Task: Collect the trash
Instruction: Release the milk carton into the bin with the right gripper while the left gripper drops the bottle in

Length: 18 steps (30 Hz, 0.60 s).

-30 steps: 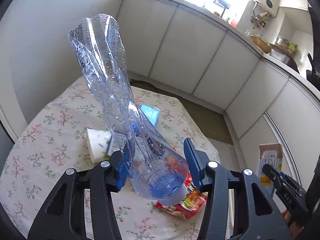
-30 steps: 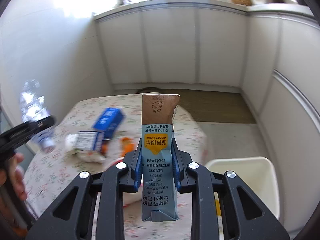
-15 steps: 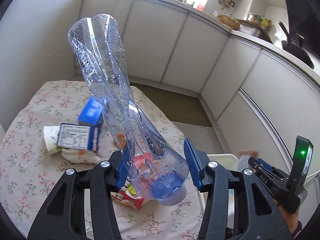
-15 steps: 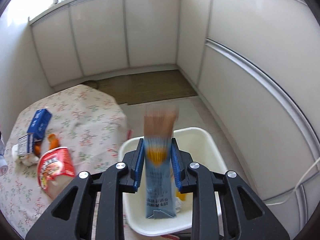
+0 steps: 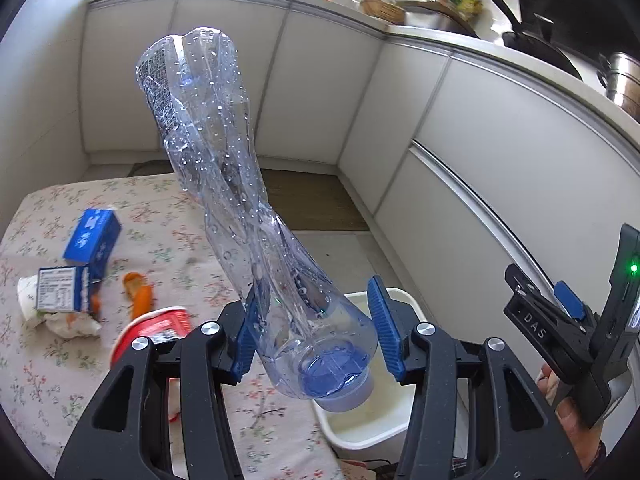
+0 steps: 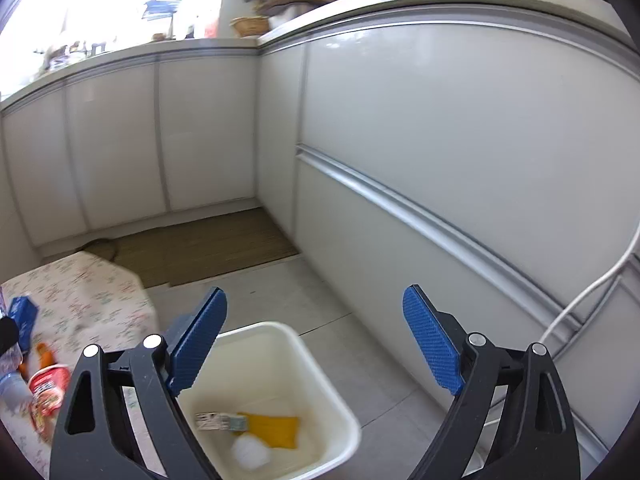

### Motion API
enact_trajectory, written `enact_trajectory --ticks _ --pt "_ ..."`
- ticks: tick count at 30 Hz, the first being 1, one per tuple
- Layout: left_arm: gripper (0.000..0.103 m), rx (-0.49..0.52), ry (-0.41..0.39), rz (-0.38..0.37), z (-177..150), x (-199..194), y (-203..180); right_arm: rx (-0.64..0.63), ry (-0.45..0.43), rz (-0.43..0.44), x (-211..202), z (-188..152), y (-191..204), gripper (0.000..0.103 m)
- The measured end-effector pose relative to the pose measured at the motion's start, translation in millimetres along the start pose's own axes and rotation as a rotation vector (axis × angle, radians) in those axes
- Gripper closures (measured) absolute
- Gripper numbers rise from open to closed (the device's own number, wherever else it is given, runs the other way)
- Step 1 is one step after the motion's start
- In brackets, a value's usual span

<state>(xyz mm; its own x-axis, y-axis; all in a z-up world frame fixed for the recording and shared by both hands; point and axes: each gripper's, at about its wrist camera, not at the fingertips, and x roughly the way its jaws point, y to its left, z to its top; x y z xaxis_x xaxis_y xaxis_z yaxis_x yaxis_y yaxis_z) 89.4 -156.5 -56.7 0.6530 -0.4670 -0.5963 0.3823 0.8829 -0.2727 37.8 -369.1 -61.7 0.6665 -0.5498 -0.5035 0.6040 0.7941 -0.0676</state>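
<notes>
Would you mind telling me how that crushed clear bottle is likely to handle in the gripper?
The clear bottle looks twisted and creased, so it probably flexes rather than resists. It appears empty apart from droplets, so likely light. Held near its cap end by the left gripper, its long body may wobble.

Your right gripper (image 6: 316, 344) hangs over the cream plastic bin (image 6: 336, 396) — jaws opening, nothing between them — a carton (image 6: 220, 421) inside.

A crumpled clear plastic bottle (image 5: 256, 240) stands cap-down between the left tongs (image 5: 316, 332); a flattened carton (image 6: 222, 421) lies in the white bin (image 6: 320, 368).
</notes>
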Motion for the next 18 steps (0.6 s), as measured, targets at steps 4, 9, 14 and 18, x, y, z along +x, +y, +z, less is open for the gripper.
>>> enact_trajectory --ticks 4,9,14,18 --pt "0.055 0.039 0.014 -0.033 0 14 -26 0.03 0.008 -0.045 7 3 -15 0.016" --pt "0.055 0.088 0.02 -0.072 2 29 -58 0.063 -0.002 -0.088 10 4 -32 0.016" --pt "0.054 0.121 0.048 -0.098 1 45 -75 0.084 -0.019 -0.148 12 6 -48 0.012" --pt "0.045 0.184 0.122 -0.086 -1 69 -88 0.113 -0.012 -0.166 15 6 -59 0.012"
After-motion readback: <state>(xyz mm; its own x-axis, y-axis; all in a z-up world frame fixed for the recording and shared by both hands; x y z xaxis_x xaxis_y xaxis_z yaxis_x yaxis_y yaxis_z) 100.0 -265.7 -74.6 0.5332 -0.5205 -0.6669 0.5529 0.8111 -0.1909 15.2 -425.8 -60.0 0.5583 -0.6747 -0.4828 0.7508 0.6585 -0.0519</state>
